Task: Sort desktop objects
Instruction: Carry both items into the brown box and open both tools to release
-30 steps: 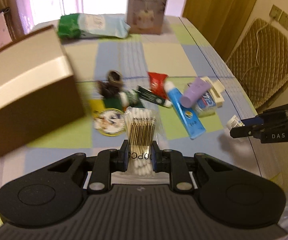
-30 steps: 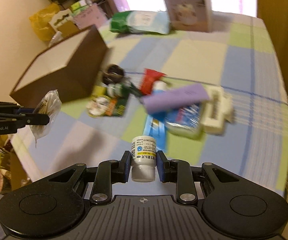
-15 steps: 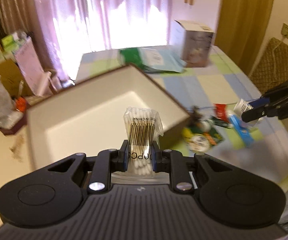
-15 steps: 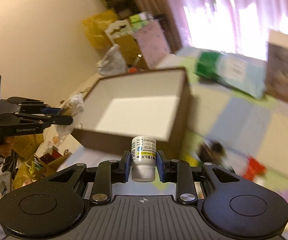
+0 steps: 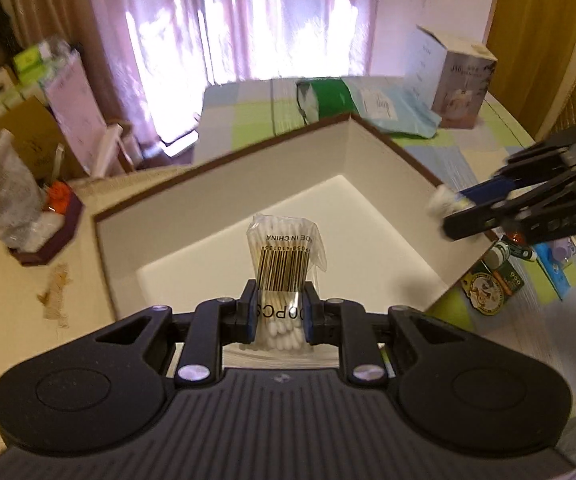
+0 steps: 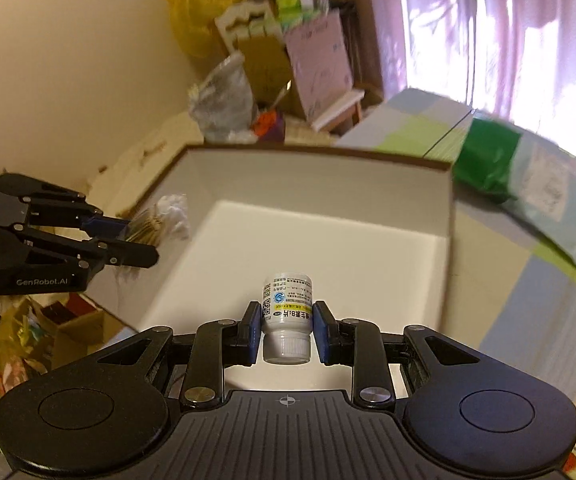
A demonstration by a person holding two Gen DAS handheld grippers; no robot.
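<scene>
My left gripper [image 5: 278, 316] is shut on a clear bag of cotton swabs [image 5: 284, 260] with a barcode label, held over the open brown box with a white inside [image 5: 367, 208]. My right gripper [image 6: 286, 332] is shut on a small white pill bottle [image 6: 288, 304], cap toward the camera, above the same box [image 6: 327, 240]. In the left wrist view the right gripper [image 5: 447, 210] comes in over the box's right wall with the white bottle [image 5: 441, 202] at its tips. In the right wrist view the left gripper [image 6: 140, 236] hangs over the box's left wall with the swab bag [image 6: 168, 216].
Several small items [image 5: 503, 264] lie on the checked tablecloth right of the box. A green and pale blue pouch [image 5: 359, 104] and a grey carton [image 5: 455, 80] sit at the table's far end. Bags and cardboard boxes [image 6: 256, 64] crowd the floor by the wall.
Both grippers have swung left from over the pile of small items to above the open box, each keeping its object. The right gripper has rolled somewhat.
</scene>
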